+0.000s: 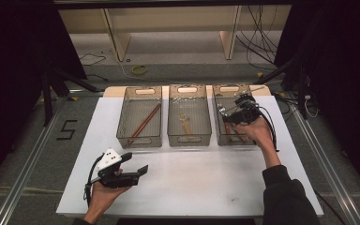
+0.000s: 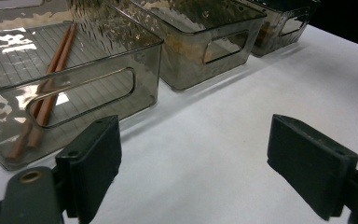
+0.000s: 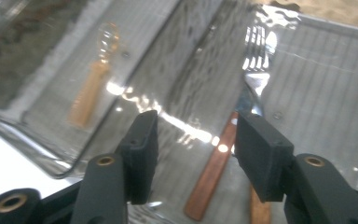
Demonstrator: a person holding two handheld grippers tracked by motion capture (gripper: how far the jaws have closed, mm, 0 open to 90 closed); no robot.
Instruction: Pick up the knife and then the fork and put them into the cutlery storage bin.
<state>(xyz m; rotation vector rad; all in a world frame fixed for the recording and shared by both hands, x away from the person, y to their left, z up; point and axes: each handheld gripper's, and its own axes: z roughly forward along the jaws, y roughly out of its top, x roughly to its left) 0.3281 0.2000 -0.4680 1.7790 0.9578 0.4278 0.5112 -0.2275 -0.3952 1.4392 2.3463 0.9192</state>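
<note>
We count three smoky clear bins in a row at the far edge of the white table point(image 1: 192, 183): the left bin point(image 1: 139, 117), the middle bin point(image 1: 189, 115) and the right bin point(image 1: 233, 93); the left bin holds one pair of brown chopsticks point(image 1: 144, 123), the middle bin one wooden-handled spoon point(image 1: 184, 124). Our right gripper point(image 1: 231, 115) hangs over the right bin, its jaws released and parted with nothing between them; in the right gripper view a fork point(image 3: 247, 84) with a wooden handle lies on the bin's floor just below and between the jaws, and a second wooden handle point(image 3: 259, 210) shows beside it at the bottom edge, what it belongs to we cannot tell. The wall between the right and middle bins stands close on the gripper's left side. Our left gripper point(image 1: 138, 164) is held over the bare near part of the table, well apart from the bins, jaws spread wide and holding nothing.
</note>
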